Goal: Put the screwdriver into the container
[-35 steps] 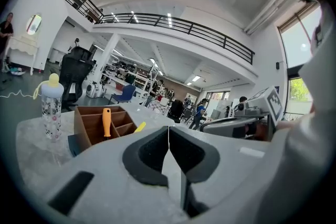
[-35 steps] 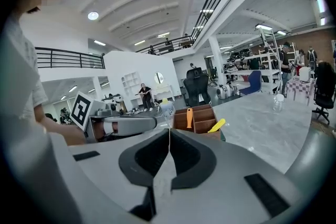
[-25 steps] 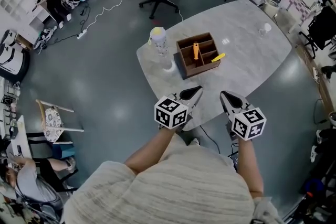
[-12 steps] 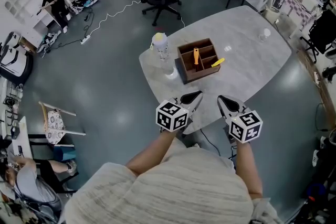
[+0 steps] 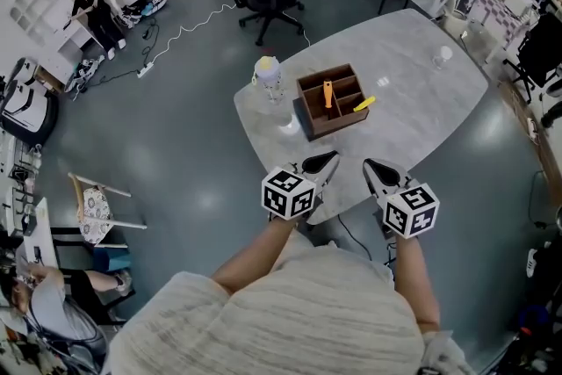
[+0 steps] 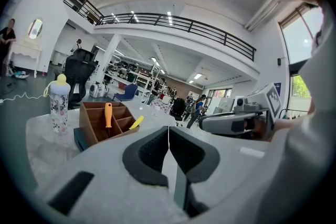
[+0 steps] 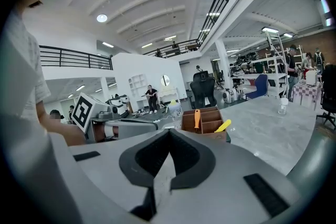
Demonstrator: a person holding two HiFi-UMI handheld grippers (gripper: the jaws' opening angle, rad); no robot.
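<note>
Both jaws shut and empty at the desk's near edge; the screwdriver stands in the box ahead.

Nearest, the left gripper (image 5: 320, 162) and right gripper (image 5: 381, 172) sit side by side, dark padded jaws pressed tip to tip. Ahead of them, across the pale, stone-veined desk (image 5: 421, 105), is the brown wooden container (image 5: 339, 121), boxy with dividers. The orange-handled screwdriver (image 5: 327, 91) stands upright in one compartment. Farther left is a patterned bottle (image 5: 268, 76).
</note>
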